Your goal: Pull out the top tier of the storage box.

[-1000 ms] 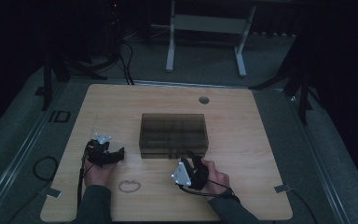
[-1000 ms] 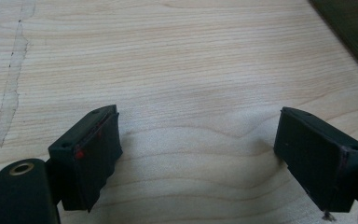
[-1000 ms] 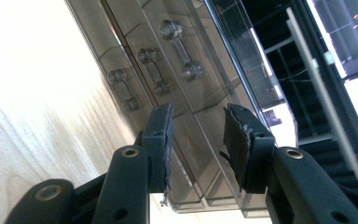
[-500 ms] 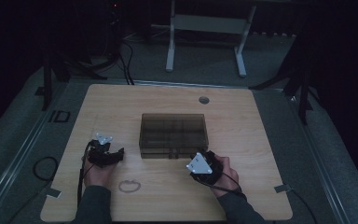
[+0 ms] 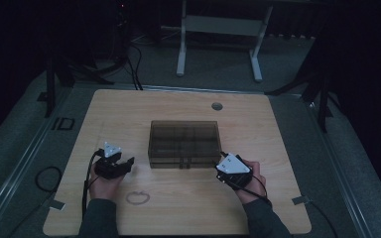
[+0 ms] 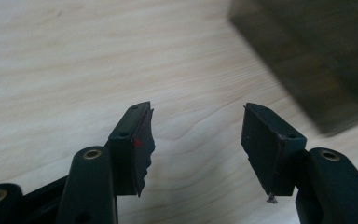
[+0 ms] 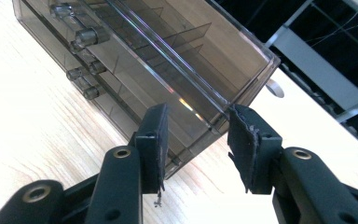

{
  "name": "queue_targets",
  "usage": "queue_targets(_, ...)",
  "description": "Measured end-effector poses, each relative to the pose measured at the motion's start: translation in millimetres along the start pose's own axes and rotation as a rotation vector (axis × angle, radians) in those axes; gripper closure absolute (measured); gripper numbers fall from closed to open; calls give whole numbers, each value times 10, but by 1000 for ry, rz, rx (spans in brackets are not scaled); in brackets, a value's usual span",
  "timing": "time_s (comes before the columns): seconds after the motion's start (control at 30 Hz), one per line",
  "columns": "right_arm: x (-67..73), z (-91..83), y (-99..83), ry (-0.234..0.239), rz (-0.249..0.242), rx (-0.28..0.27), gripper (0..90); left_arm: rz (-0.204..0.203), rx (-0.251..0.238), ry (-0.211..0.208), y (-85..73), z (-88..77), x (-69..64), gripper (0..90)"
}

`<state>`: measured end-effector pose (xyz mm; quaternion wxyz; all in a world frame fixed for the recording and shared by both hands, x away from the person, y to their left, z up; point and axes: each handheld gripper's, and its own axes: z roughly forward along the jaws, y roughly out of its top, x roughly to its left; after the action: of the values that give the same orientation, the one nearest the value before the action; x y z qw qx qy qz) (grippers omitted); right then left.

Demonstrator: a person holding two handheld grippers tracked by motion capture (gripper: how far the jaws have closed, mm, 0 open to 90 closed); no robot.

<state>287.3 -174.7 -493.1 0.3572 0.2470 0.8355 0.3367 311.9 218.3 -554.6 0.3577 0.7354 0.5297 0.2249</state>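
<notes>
A smoky see-through compartment box (image 5: 183, 144) with small knobs on its front lies in the middle of the wooden table (image 5: 129, 114). My left gripper (image 5: 128, 162) rests left of the box and points at it. In the left gripper view the left gripper (image 6: 196, 116) is open, has just been closing, and holds nothing; the box (image 6: 317, 56) lies ahead to the right. My right gripper (image 5: 222, 157) sits at the box's front right corner. In the right gripper view the right gripper (image 7: 196, 116) has just been opening. The box's (image 7: 135, 56) corner lies between the jaws, unpressed.
A thin dark ring (image 5: 138, 197) lies on the table by the left forearm. A round cable hole (image 5: 217, 106) sits behind the box. A white desk frame (image 5: 218, 29) stands beyond the table. Cables (image 5: 44, 176) lie on the floor at left.
The right hand has moved right and up along the box's front to its right corner. The left gripper's jaws stand closer together; that hand stayed put.
</notes>
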Motion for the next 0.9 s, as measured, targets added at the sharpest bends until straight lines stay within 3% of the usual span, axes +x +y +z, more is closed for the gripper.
queue_targets(0.23,-90,29,-73,57,60,-14,583,89,-53,-102,31,-94,-139,497)
queue_targets(0.53,-149,85,-150,119,115,-36,590,118,-89,-185,57,-217,-231,532)
queue_targets(0.9,-186,123,-211,169,171,-49,621,188,-115,-263,124,-328,-410,564)
